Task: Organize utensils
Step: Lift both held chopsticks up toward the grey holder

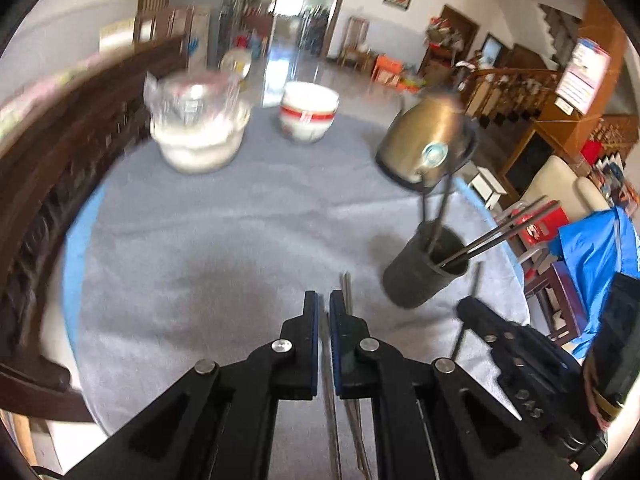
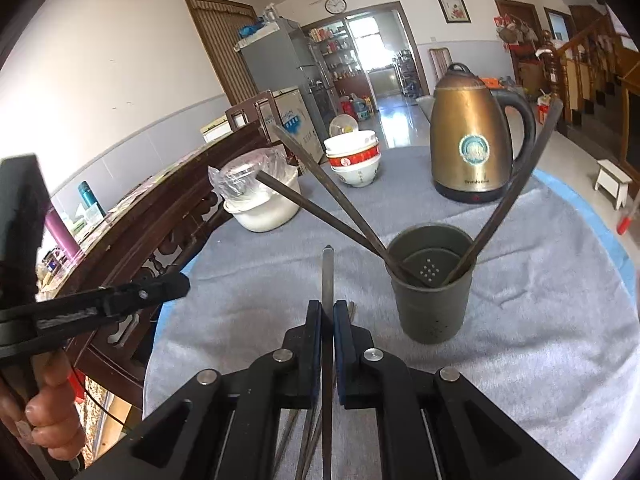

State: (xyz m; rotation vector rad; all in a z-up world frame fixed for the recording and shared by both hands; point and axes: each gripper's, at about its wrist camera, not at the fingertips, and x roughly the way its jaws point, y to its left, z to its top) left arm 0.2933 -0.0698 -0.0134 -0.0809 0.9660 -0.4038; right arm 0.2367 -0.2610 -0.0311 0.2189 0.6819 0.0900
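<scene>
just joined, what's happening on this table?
A person is sorting chopsticks into the dark holder cup with two handheld grippers. The right gripper has its jaws shut on one chopstick; the left gripper is shut on a pair of chopsticks. Four already lean in the cup.

Both grippers are matte black plastic: the left gripper [image 1: 324, 300] and right gripper [image 2: 327, 310] each carry blue pads inside flat fingers, round silver pivot screws, and angular linkage arms with triangular cut-outs.
</scene>
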